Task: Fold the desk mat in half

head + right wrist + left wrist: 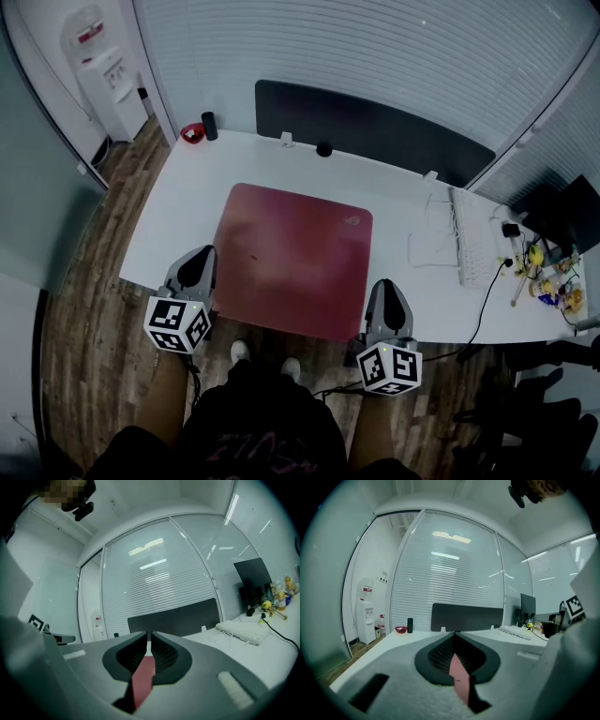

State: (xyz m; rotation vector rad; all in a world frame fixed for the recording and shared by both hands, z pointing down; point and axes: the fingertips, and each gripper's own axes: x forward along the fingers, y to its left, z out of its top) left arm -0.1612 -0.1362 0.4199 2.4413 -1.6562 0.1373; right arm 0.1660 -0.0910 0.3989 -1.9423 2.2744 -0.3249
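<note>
A dark red desk mat (291,258) lies flat on the white desk (169,225), its near edge along the desk's front. My left gripper (200,258) is at the mat's near left corner and my right gripper (387,289) at its near right corner. In the left gripper view the jaws of the left gripper (456,634) are shut, with a strip of the red mat (460,677) pinched between them. The right gripper view shows the right gripper (150,634) likewise shut on a strip of the mat (142,679).
A white keyboard (469,234) and cables lie to the mat's right, with small items (548,277) at the far right. A red bowl (192,132) and a black cylinder (209,125) stand at the back left. A dark partition panel (366,127) lines the desk's rear.
</note>
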